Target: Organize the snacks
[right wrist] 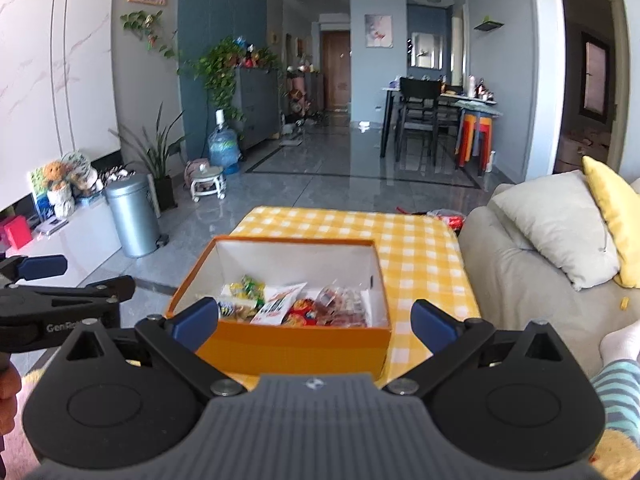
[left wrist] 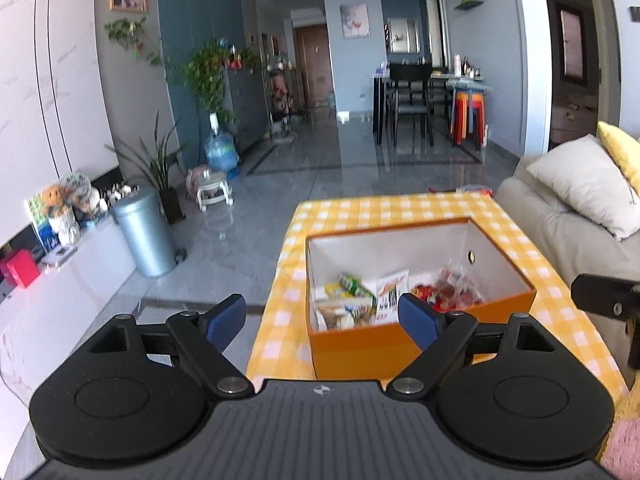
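We hold both grippers, left gripper (left wrist: 322, 320) and right gripper (right wrist: 316, 322), jaws wide and empty, just short of the orange box (right wrist: 296, 346) of snacks (right wrist: 296, 304) on the table (right wrist: 420, 248); its long axis runs crosswise ahead of us.

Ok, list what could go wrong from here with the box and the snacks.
1. The box sits near the table's front edge; a nudge from either open claw could push it off.
2. Red packets lie at the far edge and may slip to the floor.
3. Both claws are close together and could collide over the box.
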{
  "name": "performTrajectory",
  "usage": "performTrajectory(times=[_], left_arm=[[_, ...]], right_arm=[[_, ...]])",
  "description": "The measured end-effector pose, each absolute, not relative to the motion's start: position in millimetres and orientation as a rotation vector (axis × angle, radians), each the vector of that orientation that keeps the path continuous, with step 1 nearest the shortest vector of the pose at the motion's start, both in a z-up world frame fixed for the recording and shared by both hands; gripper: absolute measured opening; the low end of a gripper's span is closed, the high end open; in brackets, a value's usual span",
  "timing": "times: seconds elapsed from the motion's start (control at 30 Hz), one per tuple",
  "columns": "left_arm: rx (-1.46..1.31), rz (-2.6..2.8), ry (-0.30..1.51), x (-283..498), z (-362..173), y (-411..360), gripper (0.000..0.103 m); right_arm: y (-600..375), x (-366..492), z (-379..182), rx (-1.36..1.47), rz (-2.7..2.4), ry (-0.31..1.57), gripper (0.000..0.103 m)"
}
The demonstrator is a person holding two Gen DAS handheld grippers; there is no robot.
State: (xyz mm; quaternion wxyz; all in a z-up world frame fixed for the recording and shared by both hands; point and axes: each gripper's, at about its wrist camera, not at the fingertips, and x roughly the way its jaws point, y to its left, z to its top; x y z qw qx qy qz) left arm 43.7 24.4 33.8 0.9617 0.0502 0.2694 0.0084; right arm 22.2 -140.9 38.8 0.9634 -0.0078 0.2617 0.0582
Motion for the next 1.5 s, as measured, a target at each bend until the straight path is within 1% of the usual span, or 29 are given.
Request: performTrajectory(times=[0.33,1.5], left_arm=[[0.113,0.029,0.597,42,26,27,0.1],[0.125,0.027,0.588,42,32,35,0.1]], right_arm=[[-134,29,27,-0.017,0.131,0.553,0.099],[-132,22,30,0.0,0.138,0.527,0.099]])
